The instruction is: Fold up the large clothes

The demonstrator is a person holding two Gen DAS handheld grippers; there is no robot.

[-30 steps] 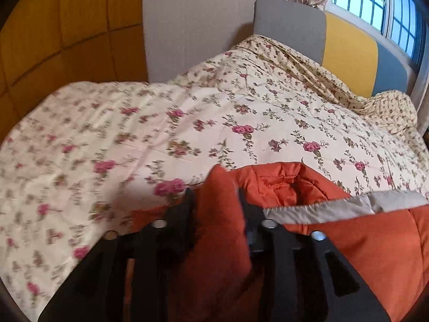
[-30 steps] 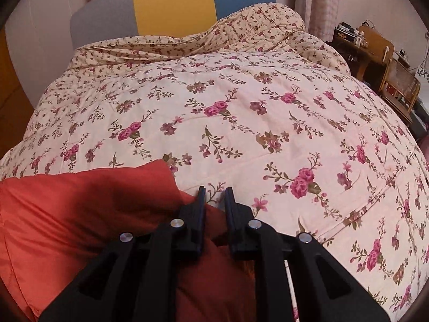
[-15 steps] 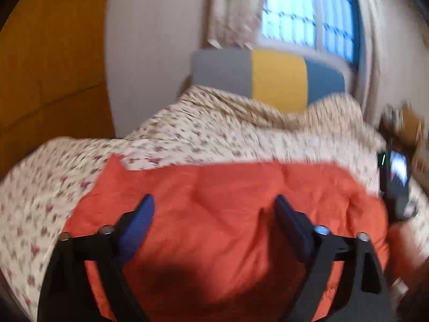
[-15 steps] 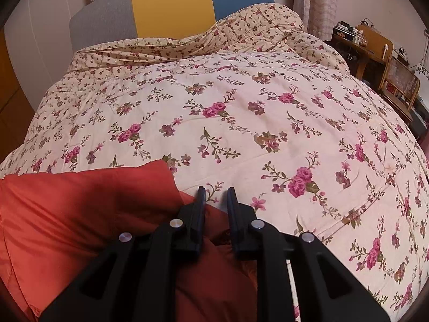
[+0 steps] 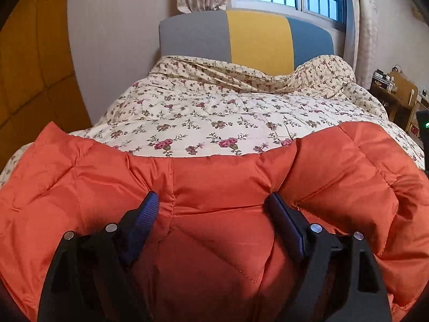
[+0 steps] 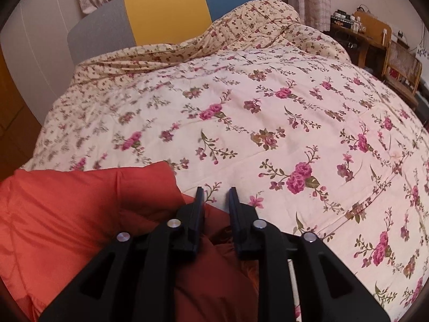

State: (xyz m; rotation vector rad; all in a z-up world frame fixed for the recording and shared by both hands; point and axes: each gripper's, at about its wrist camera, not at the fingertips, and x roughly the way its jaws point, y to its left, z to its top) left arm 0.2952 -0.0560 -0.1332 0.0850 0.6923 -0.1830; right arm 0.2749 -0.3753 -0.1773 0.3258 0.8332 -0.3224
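Two claws at work on one orange padded jacket [image 5: 93, 187], laid out on a flowered quilt [image 5: 214, 112].

Left claw [image 5: 214, 201]: jaws far apart and opening wider, blue pads [image 5: 146, 214] clear of the cloth on either side. Between and beneath them, a quilted panel of the jacket, bulging up but not pinched. Ahead of the tips, the jacket's far edge, then bare quilt, then a grey, yellow and blue headboard [image 5: 257, 40]. Judged a release: fabric let down at the intended fold line, hence no squeeze.

Right claw [image 6: 215, 191]: jaws a narrow way apart and opening. Low between them, near their roots, a dark rumple of the same jacket [image 6: 80, 201]; between the tips themselves, only quilt. Contact with the inner faces down there: hard to tell, but slack by the look, not clamped. To the left of this claw and under it, the bulk of the jacket; ahead and to the right, open quilt.

Probably held this way to pin nothing and let the puffy layers settle flat. Likely risk: filling springing back and undoing the fold. Next, presumably, a fresh grip on an edge or a sleeve, though no sleeve can be made out in either view.
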